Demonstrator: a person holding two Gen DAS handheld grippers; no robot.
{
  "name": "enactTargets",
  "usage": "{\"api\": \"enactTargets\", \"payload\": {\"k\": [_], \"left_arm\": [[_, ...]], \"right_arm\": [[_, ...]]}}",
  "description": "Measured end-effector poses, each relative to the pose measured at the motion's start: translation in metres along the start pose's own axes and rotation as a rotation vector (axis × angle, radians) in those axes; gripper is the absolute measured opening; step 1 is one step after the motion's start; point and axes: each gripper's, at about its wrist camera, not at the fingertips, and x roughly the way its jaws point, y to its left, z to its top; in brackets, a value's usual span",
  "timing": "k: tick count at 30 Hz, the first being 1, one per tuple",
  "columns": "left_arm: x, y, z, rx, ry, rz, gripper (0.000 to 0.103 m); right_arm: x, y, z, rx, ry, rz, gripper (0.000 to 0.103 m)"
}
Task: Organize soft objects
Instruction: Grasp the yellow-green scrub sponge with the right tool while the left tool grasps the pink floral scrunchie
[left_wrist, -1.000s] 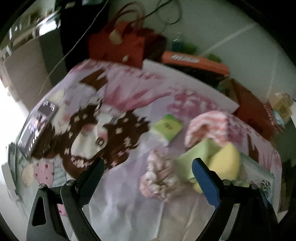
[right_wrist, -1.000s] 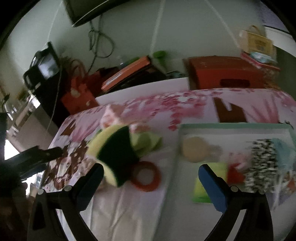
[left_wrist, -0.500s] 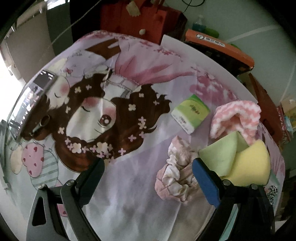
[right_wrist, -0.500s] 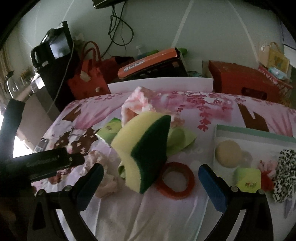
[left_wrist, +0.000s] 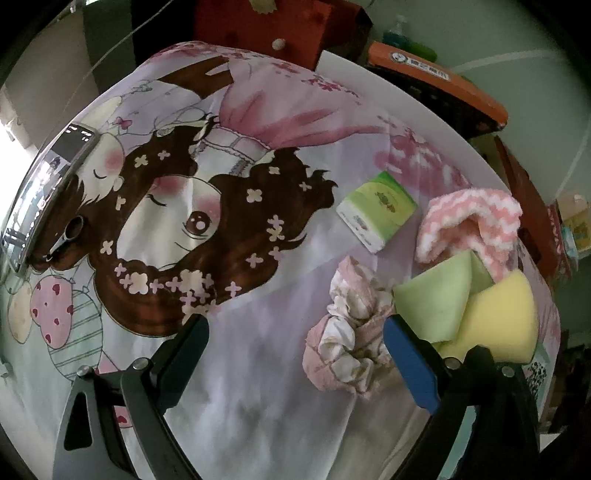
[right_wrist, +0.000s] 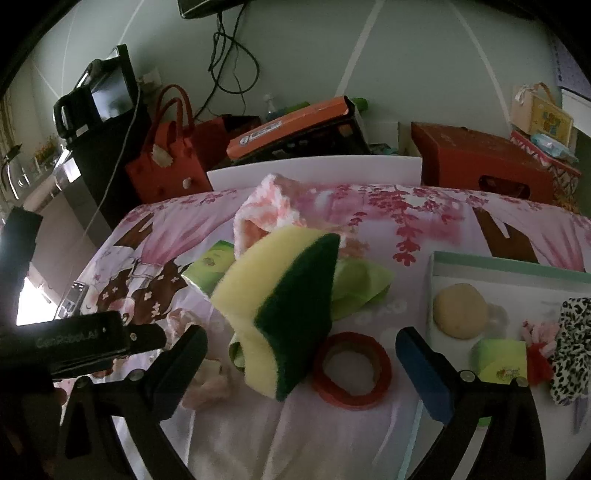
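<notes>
two hand-held grippers hovered over a table covered in a cloth (left_wrist: 258, 369) printed with a cartoon girl and pink blossoms.

the left gripper (left_wrist: 295, 354) had its jaws spread wide with nothing between them. just beside its blue right finger lay a pink and white scrunchie (left_wrist: 351, 332), bunched on the cloth. further right sat a yellow sponge (left_wrist: 498, 317) leaning against a folded green cloth (left_wrist: 436, 302). beyond them lay a pink and white zigzag towel (left_wrist: 472, 221), and to its left a green tissue pack (left_wrist: 376, 210). a phone (left_wrist: 48, 184) lay at the far left edge of the table.

the right gripper (right_wrist: 299, 369) also stood wide open and held nothing. the sponge (right_wrist: 280, 295), showing its dark green scouring side, stood on edge between and just beyond its fingers. a red tape ring (right_wrist: 351, 369) lay flat just right of the sponge. further right, a pale tray (right_wrist: 517, 266) held a tan round puff (right_wrist: 460, 310), a small green pack (right_wrist: 502, 360) and a leopard-print scrunchie (right_wrist: 572, 350). red bags and boxes stood against the far wall.
</notes>
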Motion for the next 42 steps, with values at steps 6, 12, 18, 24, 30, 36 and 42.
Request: {"api": "enactTargets", "payload": {"k": [6, 12, 18, 24, 30, 36, 42], "left_arm": [[0.005, -0.01, -0.003, 0.029, 0.024, 0.002, 0.096], [0.008, -0.018, -0.005, 0.055, 0.038, 0.003, 0.095], [0.017, -0.025, -0.005, 0.072, 0.056, 0.011, 0.095], [0.025, -0.034, -0.007, 0.089, 0.07, 0.033, 0.095], [0.03, -0.034, -0.008, 0.06, 0.085, 0.015, 0.095], [0.027, -0.028, -0.011, 0.048, 0.076, -0.022, 0.074], [0.026, -0.03, -0.012, 0.055, 0.072, -0.033, 0.03]], "right_arm": [[-0.004, -0.012, 0.004, 0.037, -0.02, -0.002, 0.092], [-0.014, -0.022, 0.008, 0.067, -0.04, -0.009, 0.079], [-0.01, -0.025, 0.006, 0.089, -0.011, 0.05, 0.061], [-0.012, -0.025, 0.004, 0.101, 0.002, 0.081, 0.046], [-0.015, -0.031, 0.003, 0.131, 0.007, 0.098, 0.038], [-0.016, -0.034, 0.003, 0.152, 0.01, 0.111, 0.037], [-0.016, -0.034, 0.003, 0.15, 0.011, 0.111, 0.037]]}}
